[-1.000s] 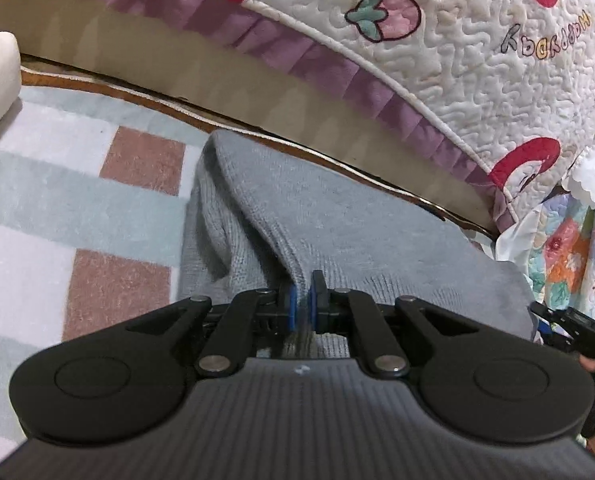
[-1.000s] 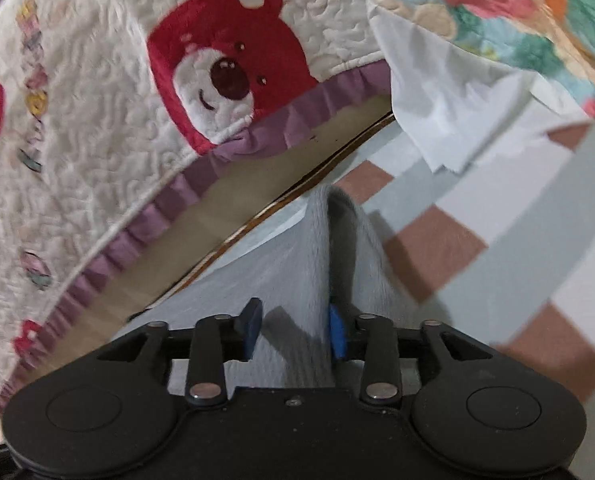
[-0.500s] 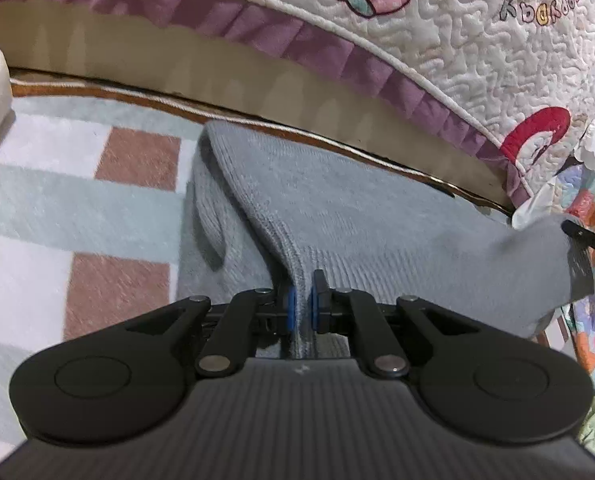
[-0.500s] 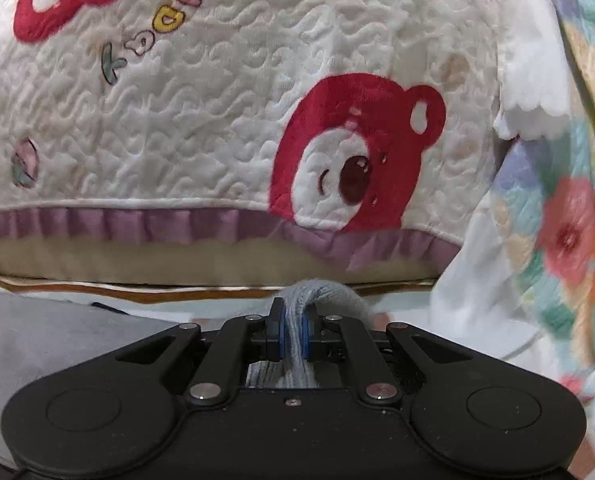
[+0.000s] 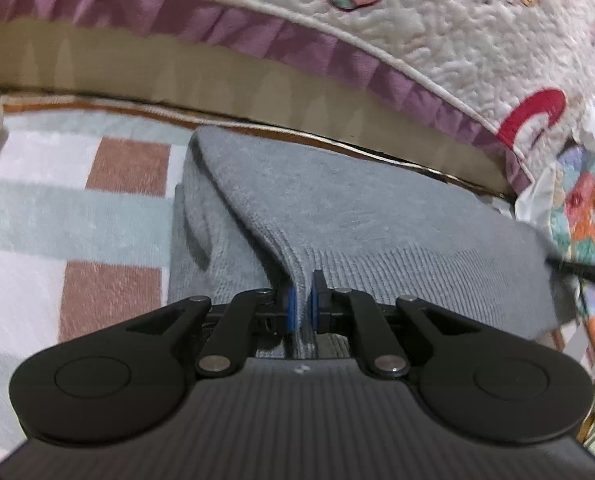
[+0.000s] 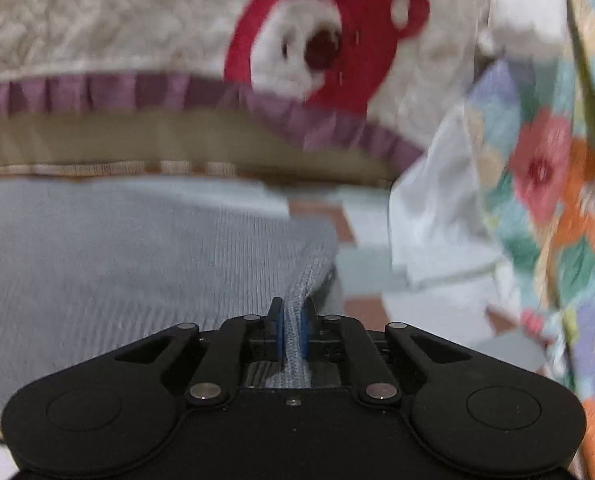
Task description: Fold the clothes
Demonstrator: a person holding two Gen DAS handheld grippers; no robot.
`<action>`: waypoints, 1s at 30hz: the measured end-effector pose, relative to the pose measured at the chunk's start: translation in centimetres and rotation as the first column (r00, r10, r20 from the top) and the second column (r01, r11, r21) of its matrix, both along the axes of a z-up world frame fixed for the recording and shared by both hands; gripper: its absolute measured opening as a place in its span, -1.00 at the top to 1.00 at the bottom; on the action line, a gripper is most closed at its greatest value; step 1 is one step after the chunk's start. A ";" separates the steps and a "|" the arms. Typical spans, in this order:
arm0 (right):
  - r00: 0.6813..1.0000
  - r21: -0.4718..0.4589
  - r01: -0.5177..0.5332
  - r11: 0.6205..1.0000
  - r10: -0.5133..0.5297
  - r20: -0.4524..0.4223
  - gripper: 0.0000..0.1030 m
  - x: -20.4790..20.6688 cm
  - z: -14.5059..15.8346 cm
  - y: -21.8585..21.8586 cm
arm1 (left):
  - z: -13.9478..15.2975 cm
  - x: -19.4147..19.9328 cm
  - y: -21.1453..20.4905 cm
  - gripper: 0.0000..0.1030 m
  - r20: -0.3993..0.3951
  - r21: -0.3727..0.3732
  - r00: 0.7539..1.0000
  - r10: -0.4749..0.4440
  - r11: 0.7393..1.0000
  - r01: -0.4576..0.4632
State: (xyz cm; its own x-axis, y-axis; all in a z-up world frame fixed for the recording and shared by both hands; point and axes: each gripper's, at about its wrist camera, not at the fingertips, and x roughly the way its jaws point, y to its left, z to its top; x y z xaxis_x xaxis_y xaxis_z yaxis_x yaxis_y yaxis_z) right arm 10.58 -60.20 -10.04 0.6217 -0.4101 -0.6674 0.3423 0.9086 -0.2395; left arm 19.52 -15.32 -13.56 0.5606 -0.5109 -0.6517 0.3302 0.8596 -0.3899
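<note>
Left gripper (image 5: 302,309): fingers clamped on a pinched fold at the ribbed edge of the grey knit sweater (image 5: 337,216). Right gripper (image 6: 293,330): fingers clamped on another ribbed edge of the same garment. The sweater is stretched between both, its far part lying on the checked blanket (image 5: 77,208), just beside a quilted bear-print cover (image 6: 145,28) with purple frill. A floral fabric (image 6: 553,184) hangs at right.
</note>
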 end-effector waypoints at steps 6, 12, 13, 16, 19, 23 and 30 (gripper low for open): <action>0.981 -0.167 -0.034 0.985 0.001 -0.192 0.70 2.3 -3.3 1.7 | 0.5 -0.3 -0.3 0.76 0.036 0.056 0.999 -0.020 0.998 0.018; 0.996 -0.106 0.085 0.991 -0.087 -0.012 0.40 0.9 -0.2 4.1 | 3.8 -0.9 1.3 0.69 0.146 0.038 0.989 0.006 0.999 -0.011; 0.998 -0.095 0.067 0.993 -0.065 0.019 0.39 0.8 0.3 4.7 | 4.1 -1.0 1.3 0.69 0.155 0.019 0.988 0.006 1.000 -0.009; 0.996 -0.056 -0.029 0.998 0.034 0.082 0.32 1.0 1.9 7.7 | 3.5 -1.3 0.3 0.69 0.131 0.008 0.991 -0.035 0.999 0.034; 0.979 0.031 -0.167 0.985 0.163 0.120 0.28 1.8 2.3 11.1 | 2.9 -1.6 -1.0 0.68 0.102 0.001 0.992 -0.079 0.997 0.079; 0.954 0.190 -0.299 0.935 0.287 0.091 0.27 2.7 0.1 14.7 | 0.0 -1.0 -2.0 0.67 0.005 0.097 0.996 -0.094 0.991 0.093; 0.928 0.212 -0.373 0.903 0.367 0.072 0.25 1.9 -4.2 15.9 | -0.1 -1.2 -2.0 0.67 0.011 0.111 0.994 -0.108 0.988 0.106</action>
State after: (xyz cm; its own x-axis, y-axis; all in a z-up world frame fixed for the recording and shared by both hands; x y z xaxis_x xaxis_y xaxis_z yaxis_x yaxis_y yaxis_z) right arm 12.45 -44.31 -14.19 0.7211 0.0063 -0.6928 -0.0247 0.9996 -0.0166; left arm 18.35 -17.31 -13.69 0.5180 -0.4944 -0.6981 0.4280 0.8564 -0.2889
